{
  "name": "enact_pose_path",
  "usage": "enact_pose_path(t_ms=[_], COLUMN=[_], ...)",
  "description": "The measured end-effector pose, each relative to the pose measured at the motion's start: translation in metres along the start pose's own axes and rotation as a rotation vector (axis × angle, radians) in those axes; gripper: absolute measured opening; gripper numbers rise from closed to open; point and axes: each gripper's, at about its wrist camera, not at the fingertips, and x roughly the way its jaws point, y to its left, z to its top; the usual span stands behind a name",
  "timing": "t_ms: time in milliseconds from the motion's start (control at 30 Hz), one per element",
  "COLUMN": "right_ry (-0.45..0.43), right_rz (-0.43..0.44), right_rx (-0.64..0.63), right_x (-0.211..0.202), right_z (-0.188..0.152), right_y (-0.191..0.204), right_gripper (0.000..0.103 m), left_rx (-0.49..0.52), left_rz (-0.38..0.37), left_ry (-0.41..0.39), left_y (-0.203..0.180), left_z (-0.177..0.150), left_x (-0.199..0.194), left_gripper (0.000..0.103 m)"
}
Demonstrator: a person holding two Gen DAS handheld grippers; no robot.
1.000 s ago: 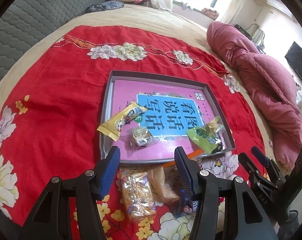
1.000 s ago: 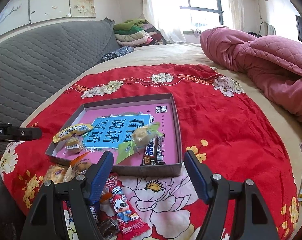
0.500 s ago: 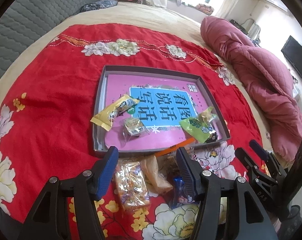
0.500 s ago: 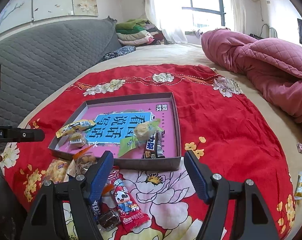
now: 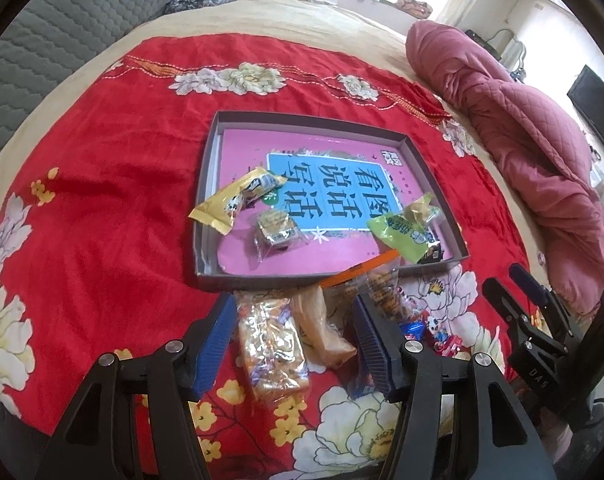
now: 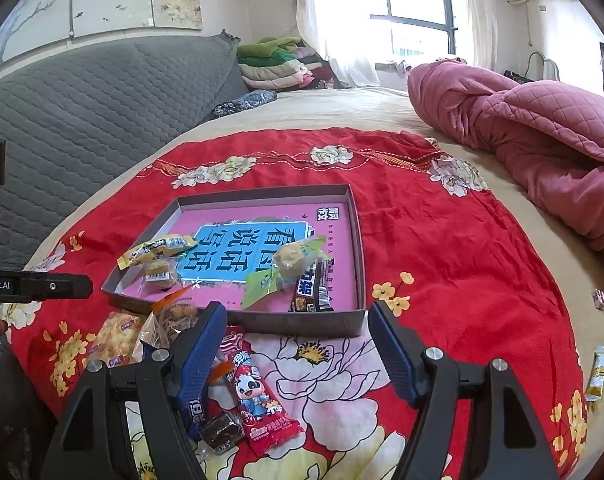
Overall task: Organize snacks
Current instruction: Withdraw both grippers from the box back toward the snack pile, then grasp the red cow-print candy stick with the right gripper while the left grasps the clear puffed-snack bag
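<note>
A shallow grey box [image 5: 206, 184] with a pink printed bottom lies on the red floral blanket [image 5: 102, 200]; it also shows in the right wrist view [image 6: 357, 248]. Inside lie a yellow packet [image 5: 234, 196], a small clear-wrapped cake [image 5: 276, 230], a green packet [image 5: 401, 232] and a dark chocolate bar [image 6: 309, 292]. Loose snacks lie in front of the box: a clear biscuit pack [image 5: 272, 350], a tan pack [image 5: 321, 328], a red panda-print packet [image 6: 262, 400]. My left gripper [image 5: 294, 344] is open above the biscuit pack. My right gripper [image 6: 298, 348] is open and empty.
A pink quilt [image 6: 533, 136] is bunched at the right. A grey padded headboard [image 6: 82, 96] runs along the left. Small green and yellow packets [image 6: 601, 368] lie at the blanket's right edge. The right gripper shows in the left wrist view [image 5: 525, 308].
Both grippers have drawn back toward the near edge, so the box sits farther off and more loose snacks show. Both stay open.
</note>
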Motion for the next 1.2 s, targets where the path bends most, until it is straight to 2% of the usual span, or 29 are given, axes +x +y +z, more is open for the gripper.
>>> enact_pose_path(t_ms=[367, 867, 1200], right_ry=[0.020, 0.212, 0.275], right_rz=[0.013, 0.071, 0.081], right_rx=[-0.019, -0.099, -0.140], right_x=[0.001, 0.033, 0.047], right_z=[-0.003, -0.028, -0.039], right_y=[0.003, 0.014, 0.019], right_gripper=[0.073, 0.073, 0.073], left_rx=[-0.017, -0.057, -0.070], left_rz=[0.017, 0.007, 0.011], left_ry=[0.034, 0.138, 0.169], left_y=[0.011, 0.019, 0.022], left_z=[-0.009, -0.026, -0.031], left_x=[0.004, 0.032, 0.044], left_gripper=[0.062, 0.062, 0.062])
